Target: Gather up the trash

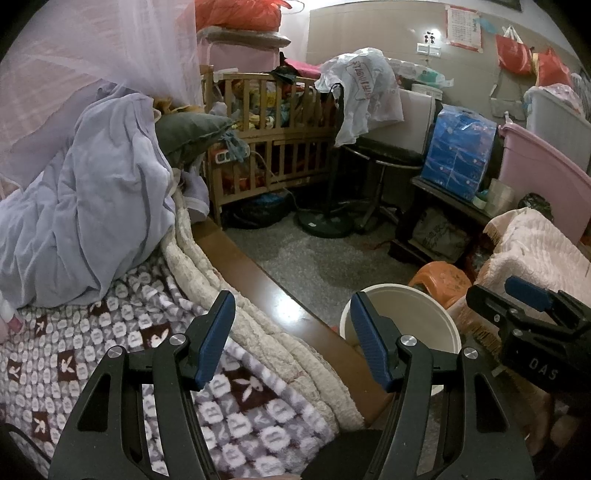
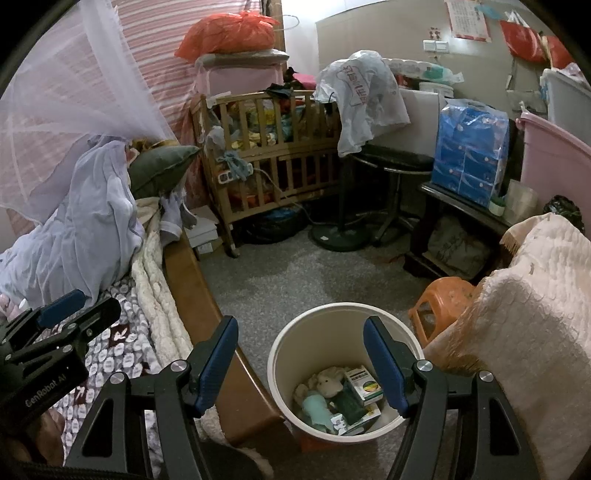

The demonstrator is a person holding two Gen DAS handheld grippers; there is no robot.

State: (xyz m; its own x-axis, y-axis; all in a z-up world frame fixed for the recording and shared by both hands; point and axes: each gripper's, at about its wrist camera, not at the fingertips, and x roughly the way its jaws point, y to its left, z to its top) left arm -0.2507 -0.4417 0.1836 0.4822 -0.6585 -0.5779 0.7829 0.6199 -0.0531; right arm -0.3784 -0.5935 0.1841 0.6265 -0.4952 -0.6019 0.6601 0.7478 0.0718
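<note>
Both grippers, left gripper [image 1: 291,339] and right gripper [image 2: 301,363], hold empty jaws apart near the bin [image 2: 295,332], which already holds boxes and crumpled trash [image 2: 338,398]; no more in sight.

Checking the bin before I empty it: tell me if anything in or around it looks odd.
Nothing is spilled around the bin. Odd: a stuffed toy lies inside it among small boxes. Both grippers are open and empty.

A speckled grey floor [image 2: 295,269] runs between a wooden-framed bed [image 2: 192,280] on the left and a dark desk [image 2: 454,199] on the right. A slatted wooden crib [image 2: 273,158] stands against the beige wall [image 2: 369,33], beside a black stool [image 2: 391,162] and an orange plastic stool [image 2: 443,295]. A pale mosquito net [image 1: 92,48] hangs above the bed.
</note>
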